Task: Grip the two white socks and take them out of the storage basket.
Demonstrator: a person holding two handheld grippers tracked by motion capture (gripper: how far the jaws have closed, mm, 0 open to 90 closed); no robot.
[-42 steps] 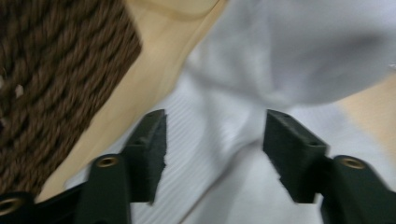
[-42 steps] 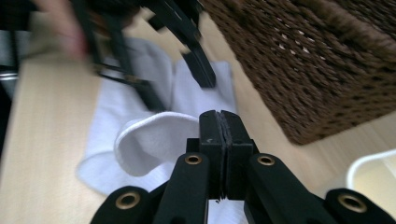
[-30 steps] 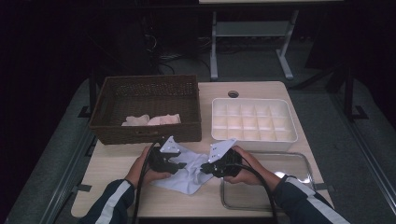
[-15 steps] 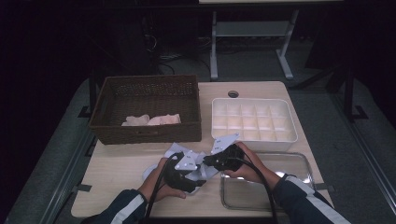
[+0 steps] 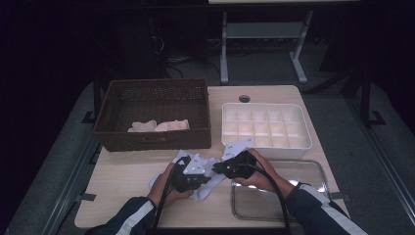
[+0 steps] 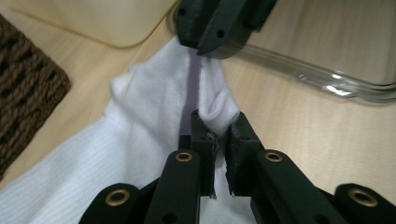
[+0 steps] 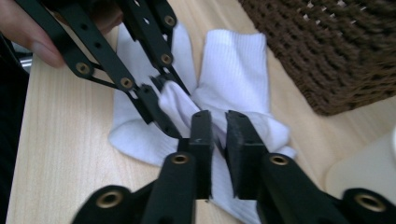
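A white ribbed cotton sock (image 5: 205, 183) is seen lying crumpled on the pale wooden counter (image 5: 122, 188), between the brown woven basket (image 5: 151, 115) and the clear glass tray (image 5: 279, 196). A raised fold of it is pinched by the left gripper (image 6: 219, 135), whose fingers have just been closing from a wider gap onto the cloth, after that hand was brought nearer the middle than in the earlier high views. Just opposite, another fold of the same sock is clamped by the right gripper (image 7: 218, 126), its fingers nearly together. With both ends now taken, the sock is judged ready to be lifted or folded. Pale cloth pieces (image 5: 159, 126) are held in the basket, and a white compartmented plastic box (image 5: 266, 129) stands behind the tray. Beyond the counter the room is dark, with a metal table frame (image 5: 264, 34) faintly made out.
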